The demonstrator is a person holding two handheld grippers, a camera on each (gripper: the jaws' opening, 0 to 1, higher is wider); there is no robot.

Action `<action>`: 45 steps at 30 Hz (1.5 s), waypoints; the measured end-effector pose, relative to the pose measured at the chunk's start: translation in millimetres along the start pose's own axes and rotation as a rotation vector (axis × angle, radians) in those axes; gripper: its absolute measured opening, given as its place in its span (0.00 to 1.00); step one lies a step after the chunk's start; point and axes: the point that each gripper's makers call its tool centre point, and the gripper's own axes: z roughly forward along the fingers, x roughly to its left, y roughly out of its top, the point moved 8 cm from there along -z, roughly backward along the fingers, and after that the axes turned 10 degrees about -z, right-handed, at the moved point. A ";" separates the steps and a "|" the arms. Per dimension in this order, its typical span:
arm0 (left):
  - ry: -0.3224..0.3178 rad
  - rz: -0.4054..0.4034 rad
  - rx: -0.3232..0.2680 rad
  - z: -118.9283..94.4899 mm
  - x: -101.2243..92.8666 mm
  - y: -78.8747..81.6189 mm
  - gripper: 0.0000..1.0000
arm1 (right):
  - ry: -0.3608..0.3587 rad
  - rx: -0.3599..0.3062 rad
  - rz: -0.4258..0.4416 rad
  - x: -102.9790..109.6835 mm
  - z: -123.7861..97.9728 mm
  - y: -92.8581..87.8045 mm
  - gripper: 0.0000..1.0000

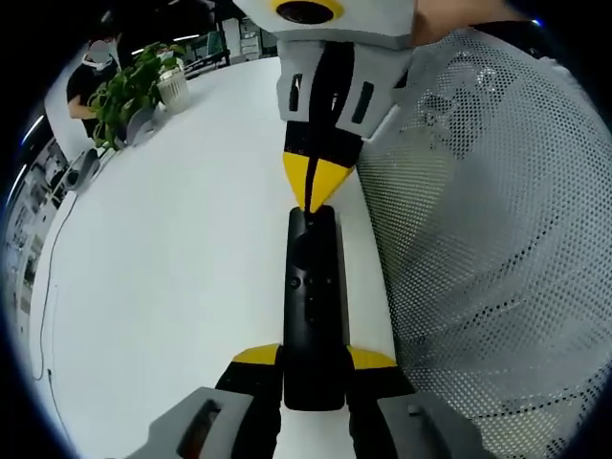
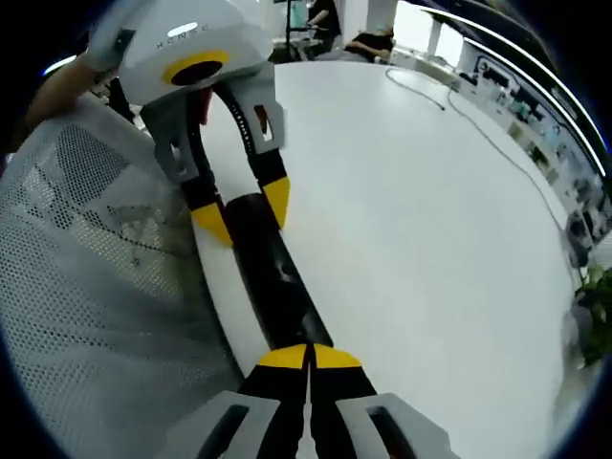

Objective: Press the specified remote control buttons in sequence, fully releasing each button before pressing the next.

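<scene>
A long black remote control (image 1: 312, 296) lies lengthwise along the edge of the white table (image 1: 172, 249). My left gripper (image 1: 314, 357) is shut on its near end, a yellow-tipped jaw on each side. My right gripper (image 1: 311, 186) comes in from the top of the left gripper view, shut, its joined yellow tips touching the remote's far end near its top buttons. In the right gripper view the remote (image 2: 273, 273) runs up from my shut right gripper (image 2: 309, 356) to the left gripper (image 2: 244, 212) clamped around it.
A white mesh chair back (image 1: 478, 249) stands close against the table edge, beside the remote (image 2: 96, 277). A potted plant (image 1: 134, 86) and a seated person (image 1: 91, 62) are at the far end. A thin cable (image 2: 478, 124) trails across the table.
</scene>
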 end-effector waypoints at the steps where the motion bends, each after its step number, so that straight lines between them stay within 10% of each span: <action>1: 0.001 0.003 0.001 0.0 -0.1 -0.1 0.25 | -0.005 -0.001 0.004 0.1 0.0 -0.1 0.00; 45: 0.000 -0.002 0.022 -0.1 0.3 1.9 0.25 | 0.065 -0.024 -0.104 -7.1 0.1 -2.5 0.00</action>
